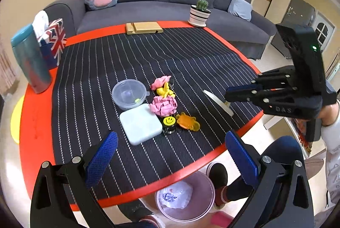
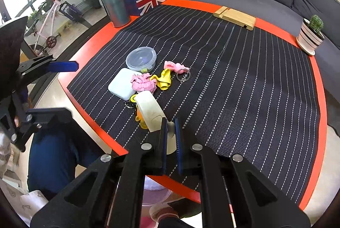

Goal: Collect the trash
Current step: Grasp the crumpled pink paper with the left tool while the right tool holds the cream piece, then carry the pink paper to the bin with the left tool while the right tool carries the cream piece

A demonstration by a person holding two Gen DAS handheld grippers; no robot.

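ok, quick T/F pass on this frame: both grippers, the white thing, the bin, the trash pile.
1. The right gripper is shut on the white roll. True.
2. The left gripper is shut on pink crumpled paper. False: it is open and holds nothing; the paper lies on the striped mat.
3. The trash bin stands on the table. False: it is on the floor, below the red table edge.
4. The clear round container sits beside the light blue square box. True.

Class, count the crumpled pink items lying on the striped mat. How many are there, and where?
2. A pink paper wad beside the pale blue square box, and a smaller pink scrap farther back by the keyring. Others may be hidden.
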